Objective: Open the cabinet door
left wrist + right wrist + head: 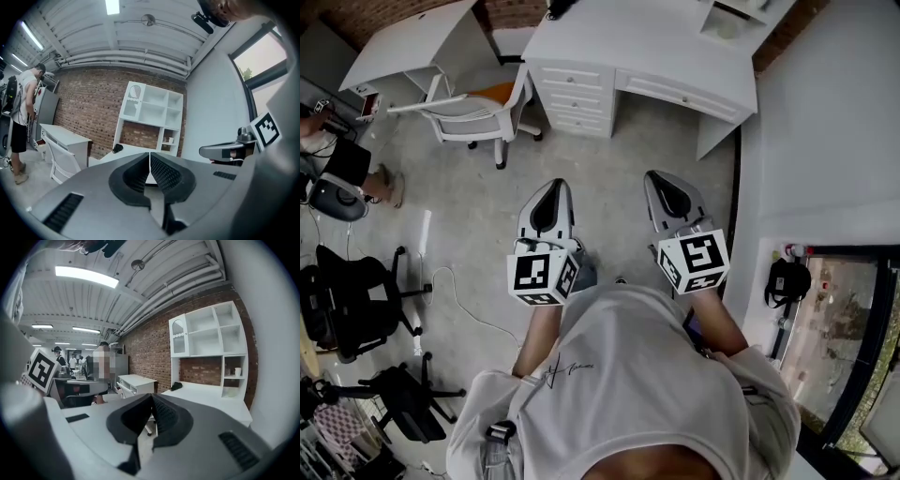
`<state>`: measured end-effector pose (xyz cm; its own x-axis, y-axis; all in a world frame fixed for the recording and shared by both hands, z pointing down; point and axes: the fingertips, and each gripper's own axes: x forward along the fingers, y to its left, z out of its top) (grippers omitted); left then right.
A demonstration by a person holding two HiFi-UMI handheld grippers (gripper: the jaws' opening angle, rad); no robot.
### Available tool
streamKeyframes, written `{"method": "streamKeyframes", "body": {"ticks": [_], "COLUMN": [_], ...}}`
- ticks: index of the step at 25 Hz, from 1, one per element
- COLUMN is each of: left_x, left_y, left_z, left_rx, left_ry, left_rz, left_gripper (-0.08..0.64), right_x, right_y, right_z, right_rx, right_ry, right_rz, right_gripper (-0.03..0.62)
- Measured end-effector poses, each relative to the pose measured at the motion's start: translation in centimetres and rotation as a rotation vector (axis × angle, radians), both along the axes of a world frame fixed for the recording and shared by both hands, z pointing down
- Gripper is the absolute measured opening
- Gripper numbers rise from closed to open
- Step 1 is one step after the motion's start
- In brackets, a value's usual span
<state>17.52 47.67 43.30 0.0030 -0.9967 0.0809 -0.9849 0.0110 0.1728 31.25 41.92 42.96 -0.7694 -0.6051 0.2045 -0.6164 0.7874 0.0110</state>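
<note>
- White desk (661, 42): well ahead of me across bare floor; its surface carries the shelf hutch (161, 110).
- Office chair (478, 114): just left of the desk. If I drift that way on the approach, I could clip it.
- Cabinet door (133, 93): arched, at the hutch's top left above the desk; it looks shut and is out of reach.
- Left tongs (150, 157) and right tongs (152, 398): both pressed together and empty. If they reach the door like this, they would knock it rather than catch its edge.

Bright ceiling strips (86, 277) light evenly; gripper views bulge, corners vignetted black.
</note>
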Motion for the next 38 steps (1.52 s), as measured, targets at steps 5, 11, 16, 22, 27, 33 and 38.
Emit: {"method": "streamKeyframes", "body": {"ticks": [5,11,16,22,27,33,38], "left_x": [-4.1,-9.3,-13.2,-17.2,-17.2,-17.4,-18.0], "left_y": [-3.0,-5.7,-8.1,-10.2,-11.9,-14.0,-18.0], "left_z": [-1.3,-2.2,-3.0,-2.9,-2.5,-1.2,-0.5], "left_rx": [0.013,0.01,0.024,0.03,0.029,0.011,-0.016], "left_ry": [-0.01,-0.034,-0.07,-0.096,-0.114,-0.069,-0.098], "left_rz": [0.023,0.062,0.096,0.112,0.154,0.163,0.184], "left_gripper": [0.017,0.017,0.017,0.017,0.017,0.017,0.017], "right_x": [-5.2,-11.6,-16.7,-20.1,-20.3,-21.0,-22.3], "right_y": [-2.4,-4.0,-5.5,-6.9,-8.6,-11.1,-15.3], "right_z": [-0.9,-1.6,-2.3,-2.2,-1.1,-0.6,-0.2], "right_rx": [0.013,0.021,0.047,0.069,0.052,0.037,0.042], "right_ry": [0.017,0.041,0.055,0.104,0.162,0.134,0.105], "right_rz": [-0.034,-0.089,-0.122,-0.083,-0.046,-0.047,-0.062], "right_gripper": [0.025,0.025,0.025,0.025,0.025,0.025,0.025]}}
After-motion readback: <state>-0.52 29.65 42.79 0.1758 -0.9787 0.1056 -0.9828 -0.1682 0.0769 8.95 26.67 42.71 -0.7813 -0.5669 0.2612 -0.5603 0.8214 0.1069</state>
